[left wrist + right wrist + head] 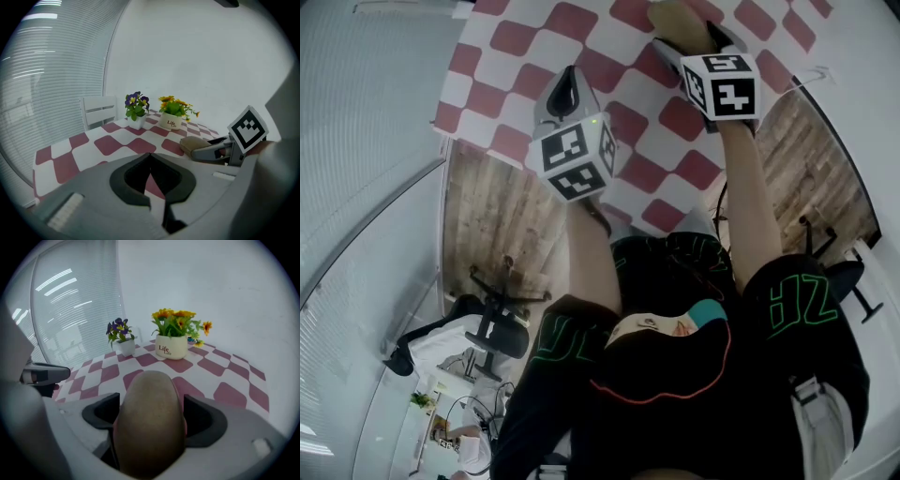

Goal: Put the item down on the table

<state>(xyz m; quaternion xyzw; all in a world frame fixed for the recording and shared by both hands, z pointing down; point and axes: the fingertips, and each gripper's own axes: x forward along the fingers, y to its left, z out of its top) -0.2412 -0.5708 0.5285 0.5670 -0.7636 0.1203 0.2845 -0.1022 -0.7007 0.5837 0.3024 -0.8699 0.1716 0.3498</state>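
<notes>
right claw (150, 408) is clamped on a brown oblong item (147, 437), low over the checkered desk (225, 394); can't tell if it touches. left claw (151, 173) is closed, with nothing in it. lower it level until it touches, then open slowly so it doesn't roll. the item's long axis runs along the claw, rounded end pointing far, toward the flower pots (171, 348).

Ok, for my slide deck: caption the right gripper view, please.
Right gripper shut on a tan rounded item, checked table with yellow-flower pot and purple-flower pot beyond.
</notes>
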